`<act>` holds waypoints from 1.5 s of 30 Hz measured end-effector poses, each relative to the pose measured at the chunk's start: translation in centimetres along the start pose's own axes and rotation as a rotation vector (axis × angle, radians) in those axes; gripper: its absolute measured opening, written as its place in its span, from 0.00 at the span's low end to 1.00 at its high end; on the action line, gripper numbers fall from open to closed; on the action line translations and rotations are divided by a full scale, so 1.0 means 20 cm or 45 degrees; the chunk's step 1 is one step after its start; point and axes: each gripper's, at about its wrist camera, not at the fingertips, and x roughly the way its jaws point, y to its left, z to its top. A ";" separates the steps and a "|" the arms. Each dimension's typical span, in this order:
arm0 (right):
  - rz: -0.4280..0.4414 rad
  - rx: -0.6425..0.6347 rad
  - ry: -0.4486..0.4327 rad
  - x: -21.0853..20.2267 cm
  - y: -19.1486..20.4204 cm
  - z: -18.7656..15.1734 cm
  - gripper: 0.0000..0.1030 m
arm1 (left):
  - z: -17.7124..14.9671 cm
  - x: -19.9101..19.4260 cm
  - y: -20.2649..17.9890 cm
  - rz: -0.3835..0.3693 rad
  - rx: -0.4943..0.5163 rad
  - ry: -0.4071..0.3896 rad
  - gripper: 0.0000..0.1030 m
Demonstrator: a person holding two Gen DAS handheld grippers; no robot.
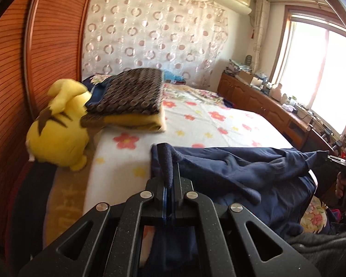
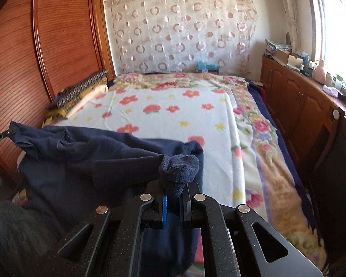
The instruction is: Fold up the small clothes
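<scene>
A navy blue garment [image 1: 230, 173] is stretched between my two grippers above the near end of the bed; it also shows in the right wrist view [image 2: 85, 159]. My left gripper [image 1: 169, 180] is shut on one bunched corner of it. My right gripper [image 2: 175, 191] is shut on the other bunched corner. The right gripper shows at the far right of the left wrist view [image 1: 334, 159], the left one at the far left of the right wrist view [image 2: 2, 135]. The cloth sags and wrinkles between them.
The bed has a white blanket with red and yellow flowers [image 2: 173, 115]. A stack of folded brown patterned and yellow blankets [image 1: 129, 99] and a yellow plush toy [image 1: 57, 127] lie at its left edge by a wooden wardrobe [image 2: 57, 34]. A cluttered wooden cabinet [image 2: 299, 101] runs along the right.
</scene>
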 end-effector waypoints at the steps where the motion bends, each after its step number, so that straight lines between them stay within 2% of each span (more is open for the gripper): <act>1: 0.000 -0.009 0.013 -0.02 0.00 -0.02 0.06 | -0.02 -0.01 0.00 -0.001 -0.002 0.010 0.03; 6: -0.017 -0.008 0.095 -0.03 -0.01 -0.04 0.07 | -0.08 0.02 0.01 0.013 0.013 0.081 0.03; 7: -0.018 0.000 0.102 -0.01 -0.01 -0.02 0.07 | -0.08 0.03 0.02 0.016 0.016 0.090 0.07; 8: -0.014 0.010 0.108 -0.01 0.00 -0.01 0.11 | -0.07 0.02 0.02 0.025 0.024 0.087 0.15; 9: -0.017 0.009 0.111 0.01 -0.02 0.06 0.13 | -0.06 0.01 0.01 0.037 0.037 0.073 0.19; 11: -0.053 -0.004 0.106 0.03 -0.02 0.13 0.24 | -0.06 -0.03 0.01 0.049 0.051 0.050 0.35; 13: -0.073 -0.003 0.089 0.02 -0.03 0.18 0.33 | -0.03 -0.05 0.02 0.052 0.056 0.027 0.42; 14: -0.074 -0.002 0.075 0.01 -0.04 0.19 0.38 | -0.01 -0.05 0.03 0.065 0.058 0.022 0.50; 17: -0.108 -0.016 0.028 -0.05 -0.03 0.22 0.43 | 0.03 -0.04 0.02 0.073 0.067 0.009 0.69; 19: -0.129 -0.028 0.001 -0.06 -0.02 0.25 0.46 | 0.07 -0.01 0.01 0.061 0.092 0.010 0.74; 23: -0.149 -0.055 -0.013 -0.02 0.01 0.30 0.47 | 0.15 0.05 -0.03 0.051 0.132 0.016 0.74; 28: -0.103 -0.036 0.007 0.16 0.03 0.34 0.47 | 0.24 0.17 -0.01 0.060 0.121 0.047 0.74; 32: -0.069 -0.024 0.052 0.29 -0.04 0.33 0.47 | 0.29 0.27 0.00 0.033 0.109 0.089 0.74; 36: -0.051 -0.046 0.093 0.35 -0.08 0.39 0.47 | 0.35 0.37 0.01 0.076 0.147 0.122 0.74; 41: -0.037 -0.044 0.120 0.39 -0.09 0.42 0.47 | 0.38 0.49 0.01 0.074 0.164 0.175 0.74; 45: -0.024 -0.019 0.180 0.46 -0.11 0.40 0.47 | 0.34 0.60 0.01 0.055 0.158 0.257 0.74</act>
